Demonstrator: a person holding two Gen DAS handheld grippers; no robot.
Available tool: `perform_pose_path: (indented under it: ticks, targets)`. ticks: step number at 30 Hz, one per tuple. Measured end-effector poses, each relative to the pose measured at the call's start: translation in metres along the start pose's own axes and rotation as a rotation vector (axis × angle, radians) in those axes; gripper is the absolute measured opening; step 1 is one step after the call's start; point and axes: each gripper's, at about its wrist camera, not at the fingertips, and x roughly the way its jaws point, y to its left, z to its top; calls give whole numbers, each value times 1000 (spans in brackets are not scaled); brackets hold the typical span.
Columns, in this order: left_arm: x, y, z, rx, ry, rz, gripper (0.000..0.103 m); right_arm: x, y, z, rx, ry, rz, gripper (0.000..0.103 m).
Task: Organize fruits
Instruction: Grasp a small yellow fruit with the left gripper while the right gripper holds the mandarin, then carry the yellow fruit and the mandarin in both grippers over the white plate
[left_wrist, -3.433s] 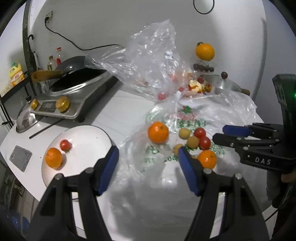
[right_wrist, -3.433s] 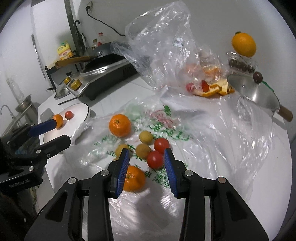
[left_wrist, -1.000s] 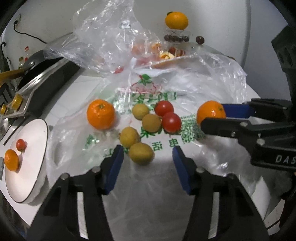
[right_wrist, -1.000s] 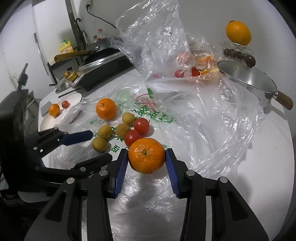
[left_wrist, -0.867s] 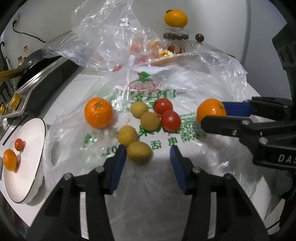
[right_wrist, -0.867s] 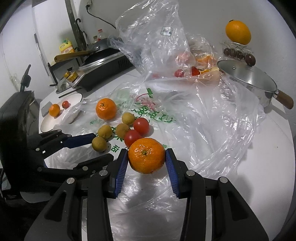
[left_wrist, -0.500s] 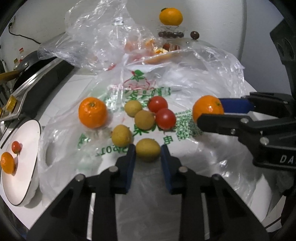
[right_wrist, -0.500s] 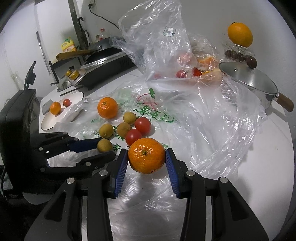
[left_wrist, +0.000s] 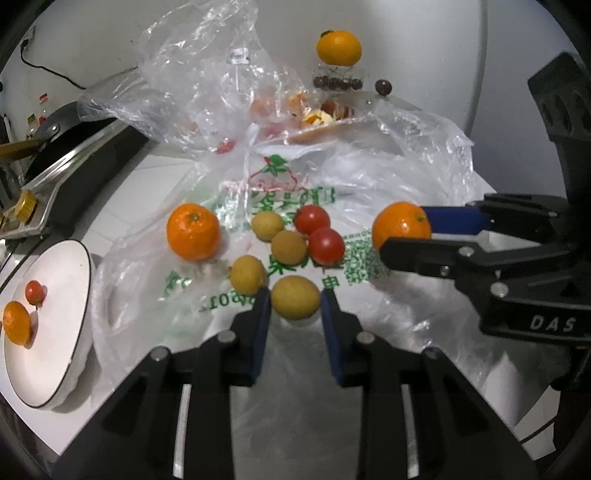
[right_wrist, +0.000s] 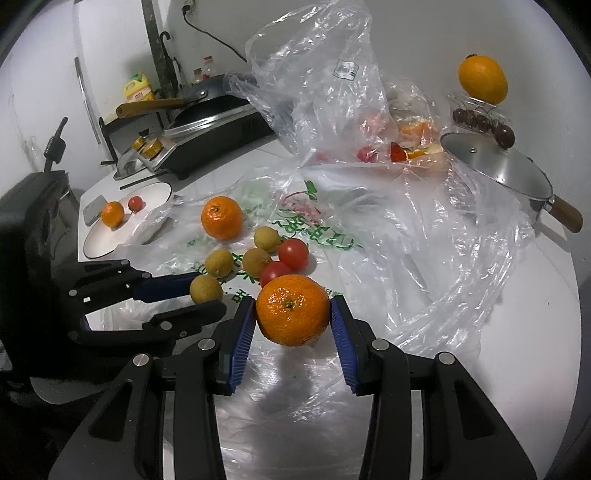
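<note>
While the right gripper (right_wrist: 292, 319) holds one tangerine (right_wrist: 292, 309) aloft, the left gripper (left_wrist: 295, 308) brackets a longan (left_wrist: 295, 297) on the plastic bag (left_wrist: 369, 314), contact unclear; squeeze gently, avoiding neighbouring fruit.

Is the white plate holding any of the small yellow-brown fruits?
No, the white plate holds only a small orange and a small tomato.

Light fell from overhead, cool and even, and my fingers cast soft shadows on the plastic bag (right_wrist: 424, 236) beneath them. The clear plastic threw white glare. Both fisheye views bent hard toward dark, vignetted corners, and my left view was slightly soft.
</note>
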Motion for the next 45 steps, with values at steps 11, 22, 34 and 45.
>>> perform_pose_path:
  ticks: [11,22,34,45]
  targets:
    - [-24,11,0,-17,-50,-7,28,-10,6,6,-10,-21,-40,44]
    - [-44,27,-3,-37,-87,-16,28,-12,31,15,-46,-27,-42,44]
    - [-70,60,-9,-74,-133,13,28,-9,65,31,-83,-45,-28,44]
    - [-90,96,-21,-131,-160,69,28,-2,96,43,-139,-44,-3,44]
